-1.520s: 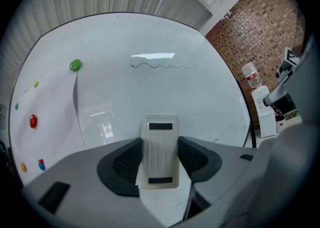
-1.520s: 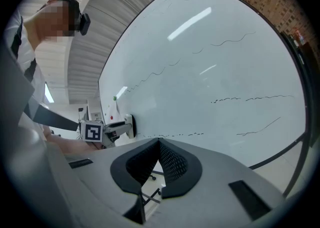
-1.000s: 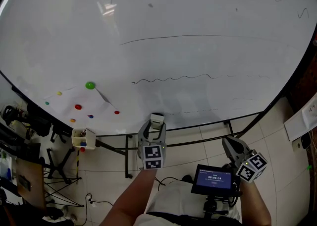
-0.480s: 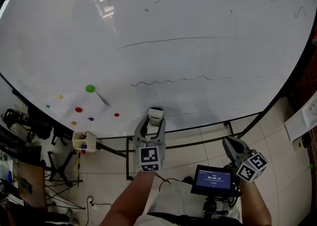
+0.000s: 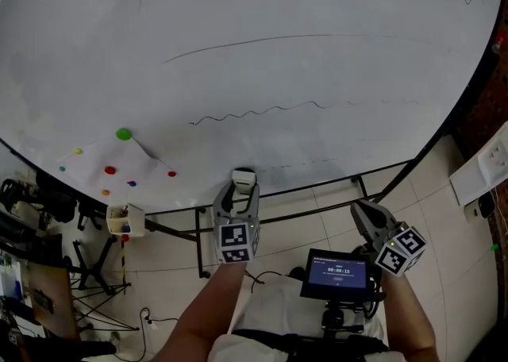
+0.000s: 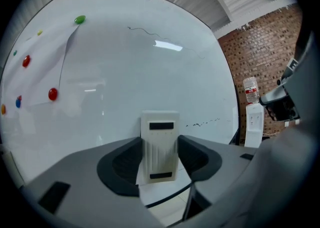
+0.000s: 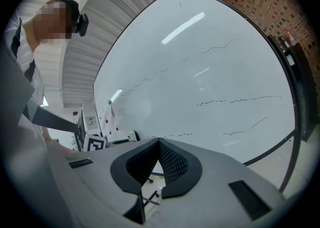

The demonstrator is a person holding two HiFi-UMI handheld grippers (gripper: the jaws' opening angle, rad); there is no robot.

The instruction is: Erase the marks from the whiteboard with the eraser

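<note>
While pinching the eraser (image 5: 243, 180) by its long sides in the left hand-held gripper (image 5: 240, 200), leaves the far end free and aimed at the whiteboard (image 5: 262, 82), near its lower edge; cannot tell whether touching the surface. Sits low probably to start on the dotted mark (image 6: 202, 121) just right of the eraser. Leaves the wavy line (image 5: 262, 111) and the long stroke (image 5: 262, 41) higher up unwiped so far. Parks the right hand-held gripper (image 5: 363, 216) pressed together on nothing, beside the small screen (image 5: 337, 271), seemingly to stay clear of a one-handed wipe.
</note>
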